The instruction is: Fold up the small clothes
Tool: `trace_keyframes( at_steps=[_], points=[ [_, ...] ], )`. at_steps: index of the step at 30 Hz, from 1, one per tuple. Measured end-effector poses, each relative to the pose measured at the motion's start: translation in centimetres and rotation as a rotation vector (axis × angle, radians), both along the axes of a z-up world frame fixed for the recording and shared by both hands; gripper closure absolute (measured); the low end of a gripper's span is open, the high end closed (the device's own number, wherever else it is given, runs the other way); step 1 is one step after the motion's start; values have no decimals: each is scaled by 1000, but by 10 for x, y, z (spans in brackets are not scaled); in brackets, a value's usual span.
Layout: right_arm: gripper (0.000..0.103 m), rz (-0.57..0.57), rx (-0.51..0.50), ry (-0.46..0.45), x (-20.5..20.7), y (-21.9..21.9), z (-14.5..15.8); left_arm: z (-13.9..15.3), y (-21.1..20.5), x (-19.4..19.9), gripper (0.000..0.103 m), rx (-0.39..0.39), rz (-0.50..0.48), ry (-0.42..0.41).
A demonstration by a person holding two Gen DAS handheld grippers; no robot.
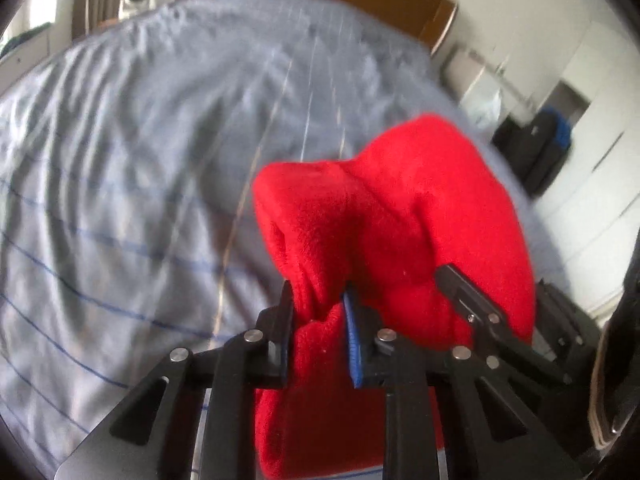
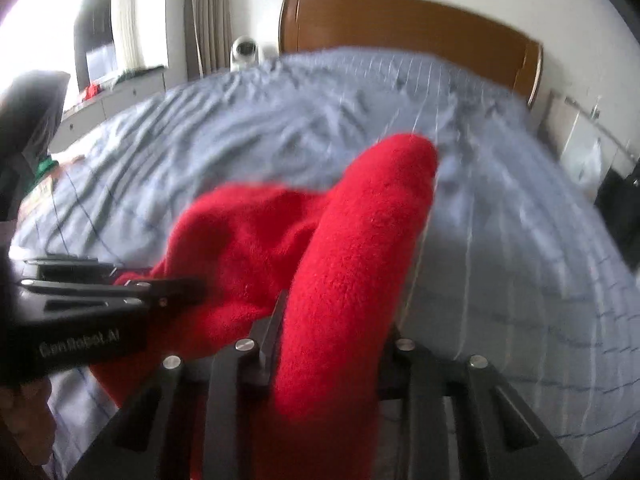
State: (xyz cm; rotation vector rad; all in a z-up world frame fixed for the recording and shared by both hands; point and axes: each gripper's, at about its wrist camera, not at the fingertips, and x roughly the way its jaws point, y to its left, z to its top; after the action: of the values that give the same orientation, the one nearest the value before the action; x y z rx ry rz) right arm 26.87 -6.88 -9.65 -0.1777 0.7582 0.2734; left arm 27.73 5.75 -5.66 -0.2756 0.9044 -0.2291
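Observation:
A red fleece garment (image 1: 400, 216) hangs bunched between both grippers above the bed. My left gripper (image 1: 320, 312) is shut on a fold of it, black and blue pads pinching the cloth. In the left wrist view the right gripper (image 1: 500, 320) shows at the lower right, clamped on the same cloth. My right gripper (image 2: 332, 332) is shut on the red garment (image 2: 352, 260), which drapes over and hides its fingertips. The left gripper (image 2: 176, 288) enters the right wrist view from the left, gripping the cloth's other side.
The bed is covered by a wrinkled grey-blue striped sheet (image 1: 140, 160), with a wooden headboard (image 2: 400, 20) at the far end. A white camera-like device (image 2: 245, 53) stands by the curtains. Dark bags (image 1: 540, 148) and white cabinets stand to the right of the bed.

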Motion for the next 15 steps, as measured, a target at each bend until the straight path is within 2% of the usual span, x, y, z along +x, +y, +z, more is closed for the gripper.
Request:
trace_keyframes(
  at_steps=[4, 6, 7, 9, 11, 12, 13, 14, 15],
  points=[
    [72, 9, 52, -134, -6, 0, 54, 45, 6, -4, 82, -10, 6, -111],
    [72, 10, 93, -169, -2, 1, 77, 49, 7, 0, 80, -7, 2, -95],
    [72, 7, 119, -163, 1, 0, 80, 44, 6, 3, 75, -5, -1, -72],
    [69, -11, 194, -87, 9, -7, 75, 15, 6, 9, 68, 25, 1, 32],
    [55, -36, 224, 56, 18, -17, 48, -11, 11, -8, 67, 125, 58, 75],
    [51, -53, 224, 110, 18, -23, 34, -19, 16, -26, 63, 167, 85, 64],
    [41, -78, 215, 154, 11, -33, 20, -24, 20, -44, 46, 186, 109, 42],
    [35, -99, 202, 166, 1, -41, 10, -25, 22, -62, 35, 187, 127, 16],
    [32, -113, 186, 162, -13, -50, 3, -26, 24, -80, 14, 184, 145, -16]
  ],
)
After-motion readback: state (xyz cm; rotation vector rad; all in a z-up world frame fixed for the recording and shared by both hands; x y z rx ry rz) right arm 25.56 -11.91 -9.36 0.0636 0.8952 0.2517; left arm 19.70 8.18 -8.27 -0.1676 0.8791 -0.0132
